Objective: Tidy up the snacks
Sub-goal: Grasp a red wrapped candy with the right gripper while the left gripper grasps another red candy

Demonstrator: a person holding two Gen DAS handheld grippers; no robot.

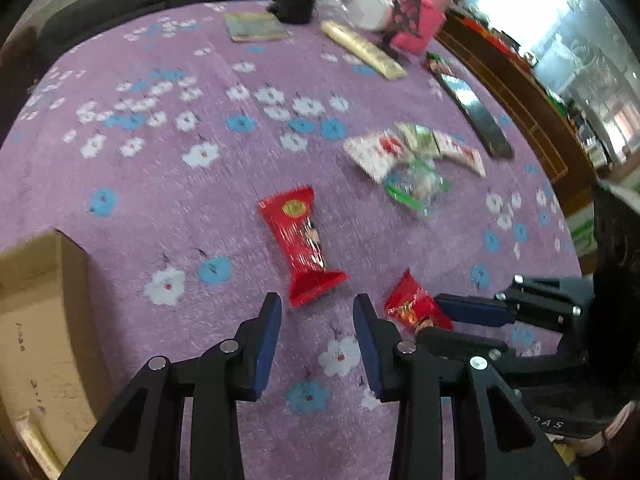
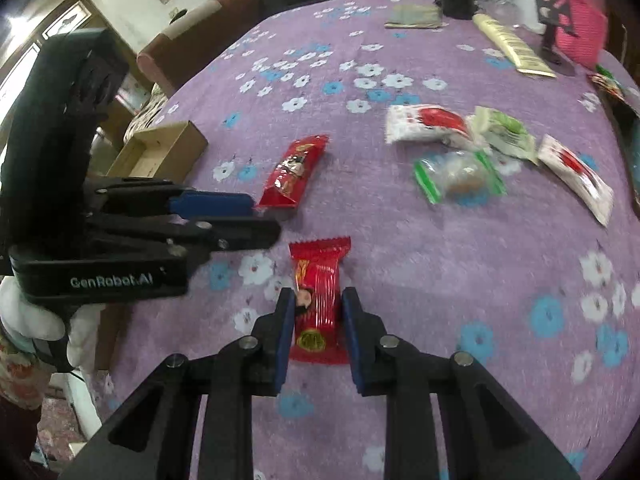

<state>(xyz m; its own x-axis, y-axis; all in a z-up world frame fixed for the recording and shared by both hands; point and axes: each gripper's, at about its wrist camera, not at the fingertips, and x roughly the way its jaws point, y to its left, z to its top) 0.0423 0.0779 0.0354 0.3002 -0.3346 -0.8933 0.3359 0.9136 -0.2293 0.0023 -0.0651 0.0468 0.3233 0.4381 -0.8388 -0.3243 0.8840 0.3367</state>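
Two red snack packets lie on the purple flowered cloth [image 1: 168,184]. The longer red packet [image 1: 304,244] [image 2: 294,172] points its sealed end into the gap at my left gripper [image 1: 317,302] [image 2: 266,216], whose jaws stand apart and do not touch it. The other red packet [image 2: 319,304] [image 1: 416,308] lies flat between the blue pads of my right gripper [image 2: 317,296] [image 1: 430,318], which press against its two long sides. More snacks lie further right: white-and-red packets [image 2: 428,122], a green-and-white one [image 2: 504,132] and a clear green-edged one [image 2: 460,176] [image 1: 416,188].
An open cardboard box [image 1: 40,300] [image 2: 160,152] stands at the left edge of the cloth. At the back lie a cream tube [image 1: 364,48], a pink box [image 1: 420,20], a flat book [image 1: 256,26] and a dark curved strip [image 1: 476,116]. A white-gloved hand [image 2: 36,320] holds the left gripper.
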